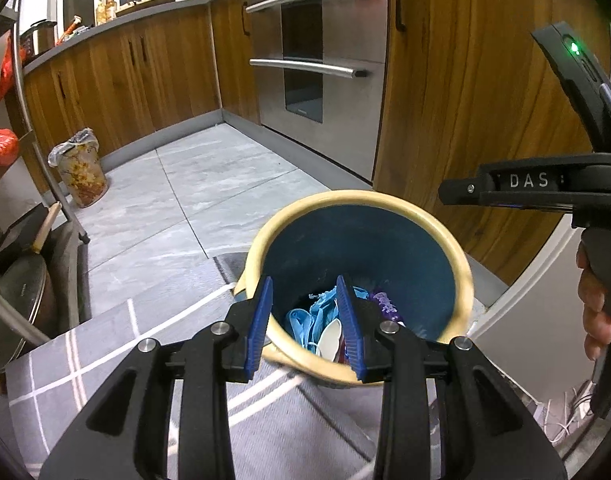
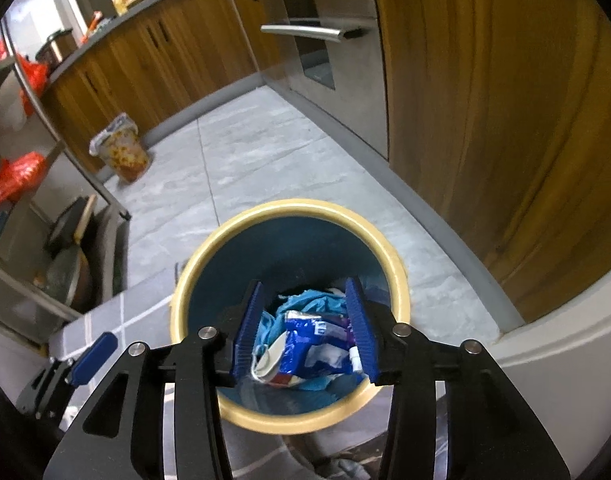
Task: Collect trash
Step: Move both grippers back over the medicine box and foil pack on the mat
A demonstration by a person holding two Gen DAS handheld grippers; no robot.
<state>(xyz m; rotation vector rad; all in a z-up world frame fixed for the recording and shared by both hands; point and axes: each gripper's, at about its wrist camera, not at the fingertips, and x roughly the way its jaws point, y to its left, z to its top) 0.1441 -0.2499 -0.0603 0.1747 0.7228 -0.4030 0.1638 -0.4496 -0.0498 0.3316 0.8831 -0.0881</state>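
A: Left gripper [image 1: 307, 326]?
B: Jaws part open, nothing held. Bin [image 1: 461, 276] sits below and just past the fingertips.
A: Right gripper [image 2: 307, 330]?
B: Part open too, empty. Blue wrapper [image 2: 313, 350], teal crumpled trash [image 2: 313, 300] lie in the bin bottom, framed between its fingers, well below them.
A: Touching?
B: No, apart.

Grey tiled floor [image 1: 209, 184]; wooden cabinets [image 1: 117, 76]; steel built-in oven [image 1: 317, 60]; grey countertop [image 1: 105, 28].
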